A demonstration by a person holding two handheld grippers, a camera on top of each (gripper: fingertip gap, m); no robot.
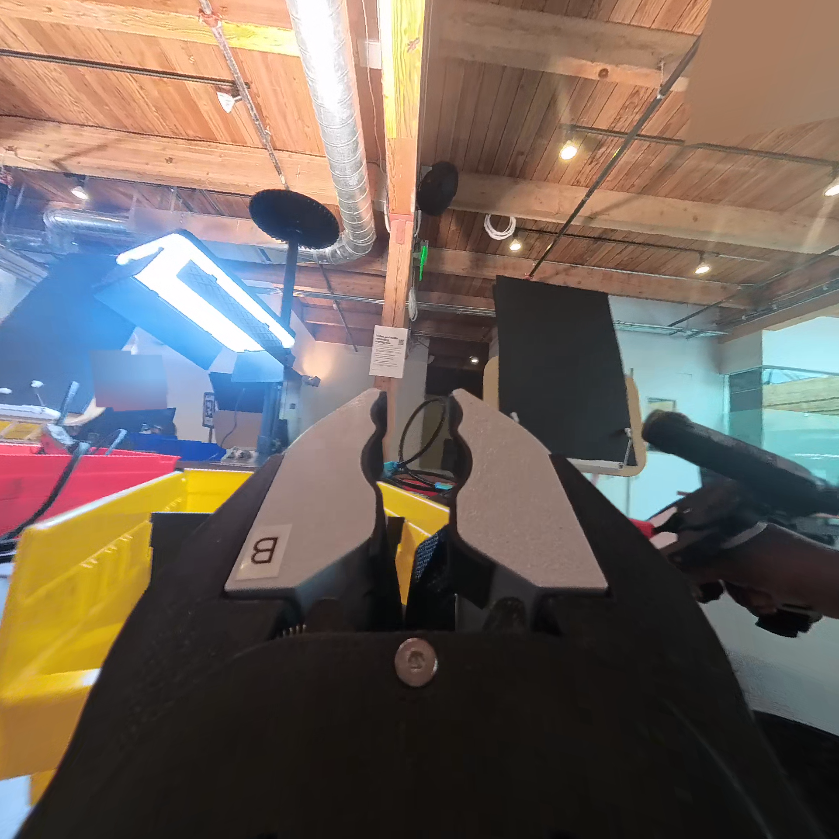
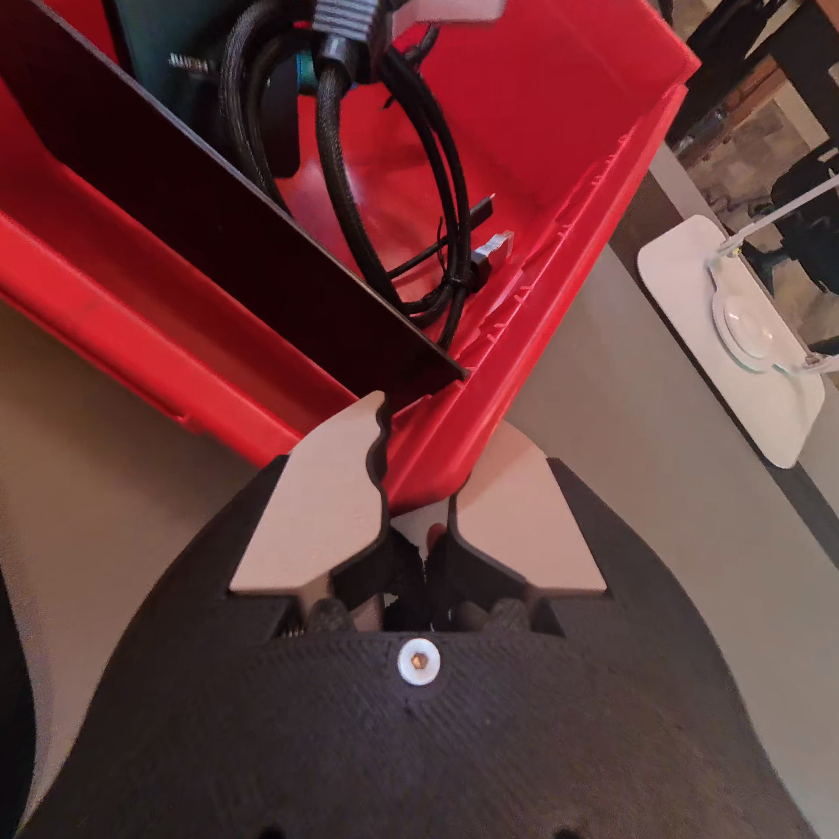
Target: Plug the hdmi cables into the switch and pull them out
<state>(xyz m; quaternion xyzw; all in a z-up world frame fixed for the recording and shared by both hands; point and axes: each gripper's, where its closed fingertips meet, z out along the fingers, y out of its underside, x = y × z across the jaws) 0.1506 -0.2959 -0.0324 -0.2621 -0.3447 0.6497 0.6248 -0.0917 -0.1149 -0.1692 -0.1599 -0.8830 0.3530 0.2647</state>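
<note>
In the right wrist view a red bin (image 2: pixel 545 136) holds a coil of black braided HDMI cable (image 2: pixel 436 181), with a silver plug (image 2: pixel 495 245) lying on the bin floor. A dark box that may be the switch (image 2: pixel 159 68) sits at the bin's far end, partly hidden by a black divider (image 2: pixel 227 227). My right gripper (image 2: pixel 420 408) is open at the bin's near corner. The corner lies between its jaws and hides the right tip. My left gripper (image 1: pixel 417 408) is open and empty, tilted up toward the ceiling above a yellow bin (image 1: pixel 91 590).
A red bin (image 1: pixel 68 472) stands left of the yellow one. A gloved hand holding the other gripper (image 1: pixel 749 522) shows at the right. A lit light panel (image 1: pixel 204 295) and a black board (image 1: pixel 558 372) stand behind. A white lamp base (image 2: pixel 726 327) sits on the grey table (image 2: pixel 613 499).
</note>
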